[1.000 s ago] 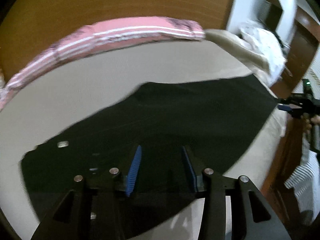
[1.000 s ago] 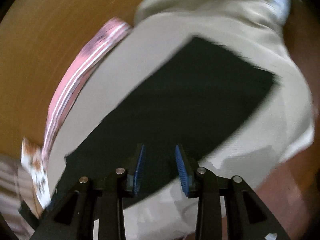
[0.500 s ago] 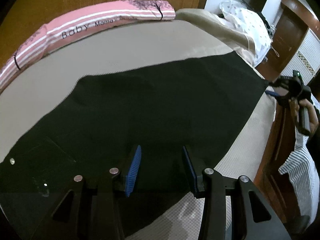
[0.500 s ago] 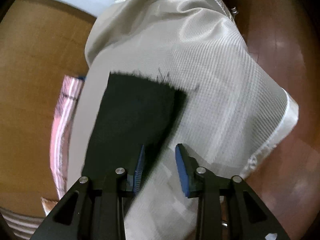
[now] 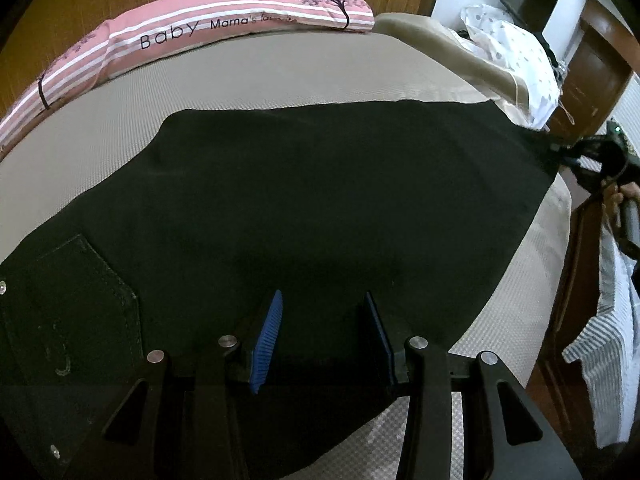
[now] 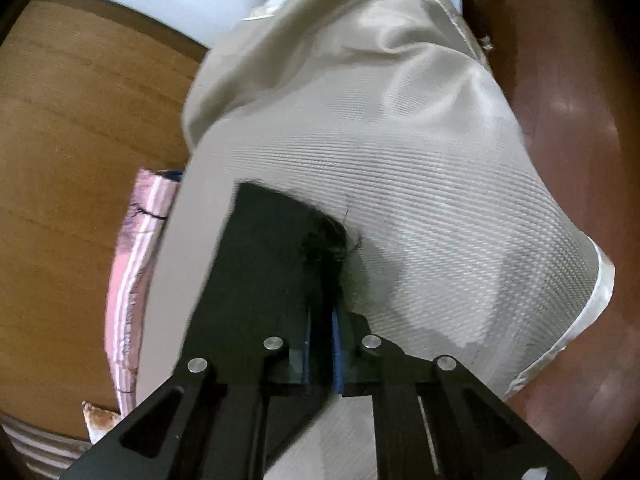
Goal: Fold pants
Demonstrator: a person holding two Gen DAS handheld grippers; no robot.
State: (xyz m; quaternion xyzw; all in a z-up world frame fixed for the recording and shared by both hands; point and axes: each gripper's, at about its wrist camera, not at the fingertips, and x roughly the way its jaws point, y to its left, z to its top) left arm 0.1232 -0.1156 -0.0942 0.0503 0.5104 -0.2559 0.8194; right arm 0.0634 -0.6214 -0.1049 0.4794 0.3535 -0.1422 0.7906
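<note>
Pants (image 6: 276, 248) hem between right hand-held gripper (image 6: 322, 344) fingers

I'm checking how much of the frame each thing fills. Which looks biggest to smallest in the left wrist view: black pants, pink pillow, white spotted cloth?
1. black pants
2. pink pillow
3. white spotted cloth

The cloth lies farthest from the camera, so its true size is unsure.

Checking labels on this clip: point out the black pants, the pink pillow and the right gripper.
black pants (image 5: 320, 200), left wrist view, middle of the spread fabric.
pink pillow (image 5: 240, 20), left wrist view, printed face.
right gripper (image 6: 322, 344), right wrist view, between the closed fingertips.
</note>
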